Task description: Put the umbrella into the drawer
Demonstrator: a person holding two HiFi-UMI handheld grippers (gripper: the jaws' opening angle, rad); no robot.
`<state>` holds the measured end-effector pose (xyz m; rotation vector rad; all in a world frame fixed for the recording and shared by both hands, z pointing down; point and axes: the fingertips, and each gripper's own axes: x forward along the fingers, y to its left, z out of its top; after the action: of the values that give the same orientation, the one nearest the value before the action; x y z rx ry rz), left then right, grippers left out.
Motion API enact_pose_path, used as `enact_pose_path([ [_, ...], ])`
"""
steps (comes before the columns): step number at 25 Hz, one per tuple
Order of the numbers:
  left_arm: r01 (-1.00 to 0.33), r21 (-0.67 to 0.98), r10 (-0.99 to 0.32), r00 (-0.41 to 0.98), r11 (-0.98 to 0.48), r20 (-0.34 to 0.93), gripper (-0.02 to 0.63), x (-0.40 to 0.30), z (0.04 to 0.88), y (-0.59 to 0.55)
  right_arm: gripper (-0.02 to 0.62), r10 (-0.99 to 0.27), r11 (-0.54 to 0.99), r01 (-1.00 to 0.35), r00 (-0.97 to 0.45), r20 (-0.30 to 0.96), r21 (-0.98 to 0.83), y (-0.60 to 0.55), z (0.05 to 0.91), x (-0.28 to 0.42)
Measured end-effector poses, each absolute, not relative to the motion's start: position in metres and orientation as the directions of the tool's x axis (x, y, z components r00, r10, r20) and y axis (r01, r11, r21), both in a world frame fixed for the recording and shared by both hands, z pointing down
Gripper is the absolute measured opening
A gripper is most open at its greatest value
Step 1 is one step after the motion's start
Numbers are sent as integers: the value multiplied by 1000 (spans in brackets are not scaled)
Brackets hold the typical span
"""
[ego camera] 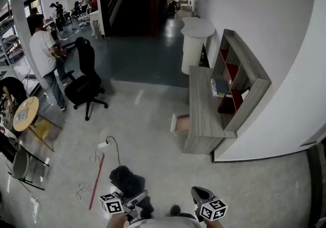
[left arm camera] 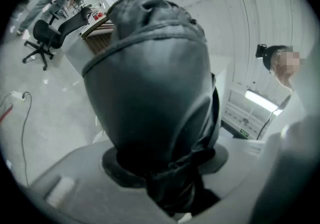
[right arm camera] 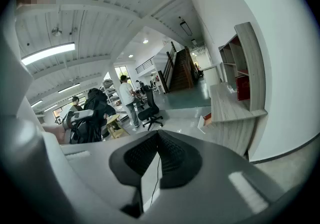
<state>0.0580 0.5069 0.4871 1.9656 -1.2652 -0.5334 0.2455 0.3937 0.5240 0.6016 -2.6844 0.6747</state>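
A black folded umbrella (left arm camera: 150,83) in its fabric sleeve fills the left gripper view, and my left gripper (left arm camera: 165,173) is shut on its lower end. In the head view the umbrella (ego camera: 127,180) sticks out ahead of the left gripper (ego camera: 125,204) at the bottom edge. My right gripper (ego camera: 201,196) is beside it, shut, its pads meeting with nothing between them (right arm camera: 156,143). The right gripper view also shows the umbrella (right arm camera: 95,105) at the left. A drawer (ego camera: 179,124) stands pulled open at the near left end of a wooden desk (ego camera: 204,115), some way ahead of both grippers.
A shelf unit (ego camera: 244,77) stands on the desk against the white wall. A black office chair (ego camera: 84,82) and a person (ego camera: 46,56) are at the left. A power strip with cable (ego camera: 104,145) and a red rod (ego camera: 97,181) lie on the floor.
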Motion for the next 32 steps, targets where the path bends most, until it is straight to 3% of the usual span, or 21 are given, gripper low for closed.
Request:
enact_pose_path([
  [15, -595, 768, -904, 425, -236, 51, 236, 61, 488, 501, 6, -322, 774, -474, -866, 383, -420, 384, 530, 250],
  [32, -578, 795, -937, 347, -186, 34, 236, 111, 497, 486, 6, -280, 757, -443, -884, 373, -481, 353, 542, 298],
])
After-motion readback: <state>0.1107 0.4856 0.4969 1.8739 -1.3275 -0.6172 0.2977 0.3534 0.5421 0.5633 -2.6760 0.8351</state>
